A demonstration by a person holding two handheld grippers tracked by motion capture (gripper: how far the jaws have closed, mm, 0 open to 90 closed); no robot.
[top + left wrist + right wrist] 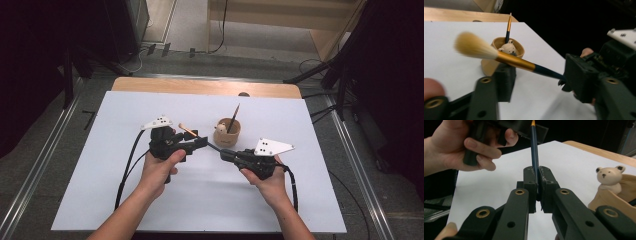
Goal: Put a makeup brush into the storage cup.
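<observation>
Jaws of the right gripper (537, 182) are seen pressed together on the dark blue handle of a calligraphy brush (506, 60), whose gold band and pale, blurred bristle tuft are carried up past the left gripper (192, 142); that gripper's jaws stand apart in its own view, the brush passing between them untouched, though the handle's end is hidden inside the right gripper's jaws. Just beyond, on the white table sheet (300, 200), a wooden cup (227, 134) is seen holding a second brush (234, 118) upright and a small bear figure (608, 176), the cup being cut off at the frame edge in the right gripper view and partly covered by a jaw in the left gripper view.
</observation>
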